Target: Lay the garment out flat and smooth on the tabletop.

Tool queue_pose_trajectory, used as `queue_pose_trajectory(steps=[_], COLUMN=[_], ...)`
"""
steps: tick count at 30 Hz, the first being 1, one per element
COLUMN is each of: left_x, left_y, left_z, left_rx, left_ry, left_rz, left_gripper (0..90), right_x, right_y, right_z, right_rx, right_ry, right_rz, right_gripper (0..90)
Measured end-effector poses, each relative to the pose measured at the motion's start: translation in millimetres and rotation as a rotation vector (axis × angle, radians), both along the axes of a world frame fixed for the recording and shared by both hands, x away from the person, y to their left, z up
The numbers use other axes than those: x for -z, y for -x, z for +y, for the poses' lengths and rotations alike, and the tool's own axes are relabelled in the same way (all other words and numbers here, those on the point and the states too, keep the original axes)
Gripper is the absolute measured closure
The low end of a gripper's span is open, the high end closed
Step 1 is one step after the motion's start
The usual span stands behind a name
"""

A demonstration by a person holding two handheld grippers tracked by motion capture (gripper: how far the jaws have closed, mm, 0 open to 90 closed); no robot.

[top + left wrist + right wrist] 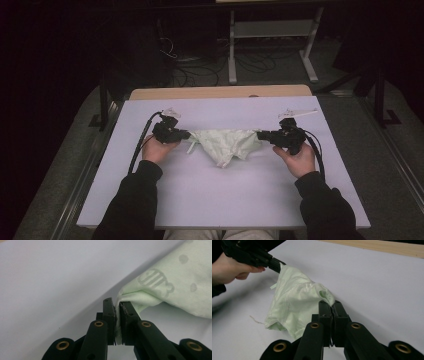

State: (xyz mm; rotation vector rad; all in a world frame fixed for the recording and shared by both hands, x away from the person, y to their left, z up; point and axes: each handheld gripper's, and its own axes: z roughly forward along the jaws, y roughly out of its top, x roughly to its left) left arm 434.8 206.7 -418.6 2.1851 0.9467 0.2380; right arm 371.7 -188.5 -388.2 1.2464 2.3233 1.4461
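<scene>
Over the white tabletop (225, 195), the left gripper (186, 134) and right gripper (261, 135) each clamp an end of the pale green printed cotton garment (227, 145), stretched but not yet laid flat.

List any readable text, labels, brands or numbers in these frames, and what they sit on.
None readable.
Pale green garment: printed grey dots and a striped, bee-like figure, no lettering; a small tag-like strip near the left gripper is too small to read.
Left gripper and right gripper, both clamped on the garment: black jaws with brass rivets, no markings.
White table cover: blank.
</scene>
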Motion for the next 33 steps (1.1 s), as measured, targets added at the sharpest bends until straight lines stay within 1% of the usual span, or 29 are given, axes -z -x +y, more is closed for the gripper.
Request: queue_pose_trajectory(steps=[2, 4, 5, 6, 7, 9, 10, 12, 13, 14, 15, 16, 17, 18, 20, 22, 24, 26, 27, 28, 30, 31, 32, 33], left_x=[4.5, 5.3, 5.4, 5.0, 3.7, -0.7, -3.9, -11.2, -19.1, -19.1, -22.7, -25.9, -28.9, -31.0, -32.9, -33.1, -32.0, -30.2, -27.4, -27.4, -23.0, -17.4, -17.4, -14.5], left_y=[0.0, 0.7, 1.4, 2.3, 3.3, 5.6, 6.9, 9.7, 12.4, 12.4, 13.3, 13.8, 13.7, 12.8, 9.8, 6.5, 3.4, -0.1, -4.6, -4.6, -9.3, -13.5, -13.5, -15.5], left_z=[-2.8, -3.9, -4.7, -5.3, -5.5, -4.7, -3.6, -0.3, 3.2, 3.2, 4.9, 6.3, 7.2, 7.5, 5.8, 0.5, -7.4, -17.1, -28.1, -28.1, -38.9, -47.4, -47.4, -50.7], left_rx=[0.0, 0.003, 0.006, 0.008, 0.009, 0.009, 0.003, -0.003, -0.011, -0.011, -0.014, -0.018, -0.025, -0.031, -0.035, -0.029, -0.022, -0.004, 0.019, 0.019, 0.029, 0.029, 0.029, 0.023], left_ry=[0.001, 0.003, 0.003, 0.001, -0.004, -0.004, -0.002, 0.017, 0.051, 0.051, 0.072, 0.093, 0.102, 0.113, 0.127, 0.124, 0.133, 0.143, 0.145, 0.145, 0.141, 0.148, 0.148, 0.152], left_rz=[0.004, 0.003, 0.003, 0.003, -0.001, -0.013, -0.022, -0.044, -0.064, -0.064, -0.072, -0.08, -0.088, -0.09, -0.079, -0.074, -0.065, -0.051, -0.03, -0.03, 0.001, 0.037, 0.037, 0.058], left_gripper=[83.4, 83.3, 81.3, 81.3, 79.2, 74.1, 74.1, 66.5, 63.2, 61.4, 59.5, 59.5, 56.3, 56.3, 54.2, 52.3, 48.9, 48.0, 45.6, 43.8, 42.6, 40.6, 39.5, 39.5], right_x=[6.3, 7.7, 9.8, 9.8, 10.8, 12.0, 12.0, 13.4, 13.8, 14.1, 14.6, 14.6, 15.5, 15.5, 15.6, 15.1, 14.7, 15.1, 16.2, 16.2, 16.9, 17.7, 17.7, 18.0], right_y=[-2.2, -2.5, -3.2, -3.2, -3.7, -4.2, -4.2, -4.2, -4.0, -3.7, -3.1, -3.1, -1.0, -1.0, 1.9, 5.2, 9.8, 10.9, 12.7, 12.7, 14.8, 16.9, 16.9, 17.9], right_z=[-2.6, -3.5, -5.6, -5.6, -8.5, -11.7, -11.7, -16.7, -17.9, -19.1, -19.6, -19.6, -19.7, -19.7, -18.9, -18.1, -15.9, -15.2, -14.0, -14.0, -13.1, -12.4, -12.4, -12.0], right_rx=[0.019, 0.024, 0.034, 0.034, 0.048, 0.054, 0.054, 0.069, 0.072, 0.071, 0.068, 0.068, 0.061, 0.061, 0.051, 0.041, 0.024, 0.02, 0.011, 0.011, 0.007, 0.001, 0.001, 0.0], right_ry=[0.002, 0.005, 0.013, 0.013, 0.013, 0.015, 0.015, 0.013, 0.011, 0.011, 0.012, 0.012, 0.012, 0.012, 0.02, 0.02, 0.021, 0.023, 0.025, 0.025, 0.026, 0.025, 0.025, 0.029], right_rz=[0.017, 0.024, 0.025, 0.025, 0.03, 0.034, 0.034, 0.04, 0.039, 0.041, 0.044, 0.044, 0.045, 0.045, 0.046, 0.042, 0.041, 0.041, 0.041, 0.041, 0.04, 0.042, 0.042, 0.045], right_gripper=[86.8, 86.8, 86.9, 86.9, 86.9, 86.8, 86.8, 86.8, 86.8, 86.8, 86.8, 86.8, 86.8, 86.8, 86.8, 86.8, 86.8, 86.8, 86.8, 86.8, 86.8, 86.8, 86.8, 86.8])
